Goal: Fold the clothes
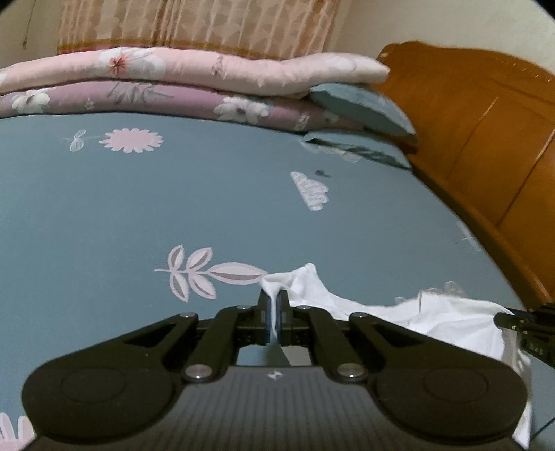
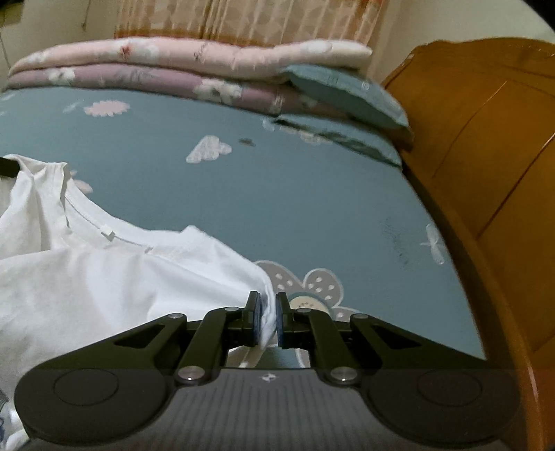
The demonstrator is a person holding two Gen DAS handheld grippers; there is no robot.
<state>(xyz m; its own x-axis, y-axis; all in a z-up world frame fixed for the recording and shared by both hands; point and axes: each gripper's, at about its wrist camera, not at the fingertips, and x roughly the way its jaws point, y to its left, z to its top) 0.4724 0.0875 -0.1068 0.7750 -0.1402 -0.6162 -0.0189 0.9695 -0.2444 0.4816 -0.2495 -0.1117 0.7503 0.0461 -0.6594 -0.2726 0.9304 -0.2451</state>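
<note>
Leftmost, the left gripper (image 1: 274,305) is pinched tight on a bunched corner of the white T-shirt (image 1: 433,315), whose fabric trails rightward across the blue-green floral bedsheet (image 1: 173,194). The garment spans the space between both tools, its neckline (image 2: 104,229) and a small tag visible in the right wrist view, where it (image 2: 104,284) lies partly lifted off the sheet (image 2: 312,194). Further right, the right gripper (image 2: 267,314) holds another edge of the shirt, its jaws nearly closed with a fold of cloth between the pads. Behind, folded pink quilts (image 1: 173,76) and blue pillows (image 1: 360,107) lie stacked beside the wooden headboard (image 1: 485,138), below a patterned curtain (image 1: 197,24).
</note>
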